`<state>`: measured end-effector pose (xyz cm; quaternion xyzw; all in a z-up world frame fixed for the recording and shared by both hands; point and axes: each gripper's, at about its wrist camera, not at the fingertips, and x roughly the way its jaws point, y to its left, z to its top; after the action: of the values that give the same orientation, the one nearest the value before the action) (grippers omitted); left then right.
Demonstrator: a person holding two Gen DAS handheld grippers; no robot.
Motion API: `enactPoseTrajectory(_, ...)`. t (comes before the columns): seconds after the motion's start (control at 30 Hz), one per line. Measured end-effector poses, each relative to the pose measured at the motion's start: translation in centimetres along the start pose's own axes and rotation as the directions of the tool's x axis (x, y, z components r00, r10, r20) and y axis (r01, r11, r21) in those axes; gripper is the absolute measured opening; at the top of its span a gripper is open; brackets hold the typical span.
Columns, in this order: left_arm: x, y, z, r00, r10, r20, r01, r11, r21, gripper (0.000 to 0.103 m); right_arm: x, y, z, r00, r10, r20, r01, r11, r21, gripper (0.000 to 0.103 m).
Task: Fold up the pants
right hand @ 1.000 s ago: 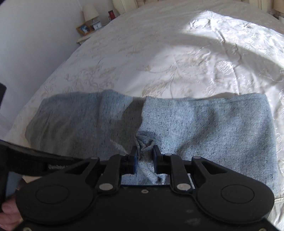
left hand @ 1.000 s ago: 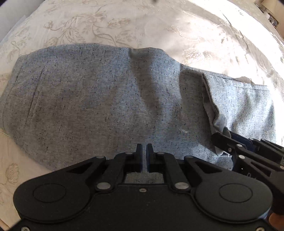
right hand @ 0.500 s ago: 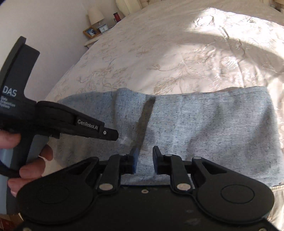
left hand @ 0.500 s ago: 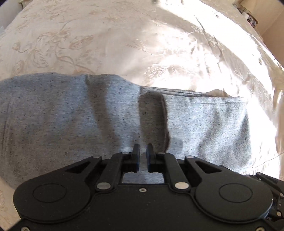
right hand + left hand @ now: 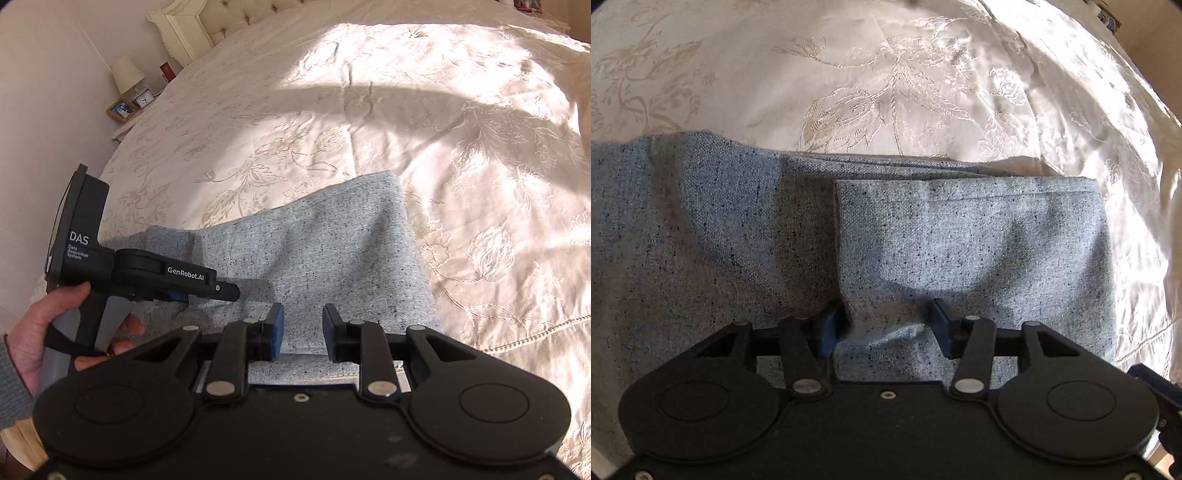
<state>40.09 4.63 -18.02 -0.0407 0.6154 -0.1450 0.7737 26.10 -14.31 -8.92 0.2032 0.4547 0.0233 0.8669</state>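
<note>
Grey-blue speckled pants [image 5: 960, 240] lie folded across the cream bedspread [image 5: 886, 74], a leg end doubled back on top. My left gripper [image 5: 886, 326] hangs low over that upper layer near its folded edge. Its jaws are opening, and a low ridge of cloth lies between them without being pinched. In the right wrist view the pants [image 5: 325, 243] run off to the left. My right gripper [image 5: 301, 332] hovers above their near edge with its jaws opening and nothing between them. The left gripper [image 5: 227, 291] reaches in from the left, held by a hand [image 5: 37, 325].
The bedspread [image 5: 443, 129] stretches far beyond the pants, with its stitched hem [image 5: 535, 332] at the right. A nightstand [image 5: 127, 122] carries a lamp [image 5: 127, 75], a clock and a photo frame beside the tufted headboard [image 5: 207, 22].
My left gripper slid right along the pants to the folded leg end and spread its jaws wide. My right gripper let go of the bunched cloth, moved right and rose a little.
</note>
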Motion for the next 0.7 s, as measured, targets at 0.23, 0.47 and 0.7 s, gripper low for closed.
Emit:
enactPoseTrajectory(0.23,-5.4,-1.5,-0.8,0.992,-0.020,0.128,0.026,0.998,-0.049,0.012,-1.3,-3.0,-0.5,1.000,-0.025,0.005,0.025,0.998,0.054,0.026)
enactPoseTrajectory(0.47,-4.0,1.7,-0.3,0.999,0.013,0.041,-0.009,0.995,-0.101,0.013,-0.8,-5.4,0.3,0.998,-0.057,0.008,0.056,0.996,0.064,0.026)
enactPoseTrajectory(0.7,-1.2,1.3,0.3,0.997,0.079,0.007,-0.078,0.994,-0.074,0.030,6.3,-6.4,1.8,0.980,-0.142,-0.138,0.143,0.990,-0.002,0.023)
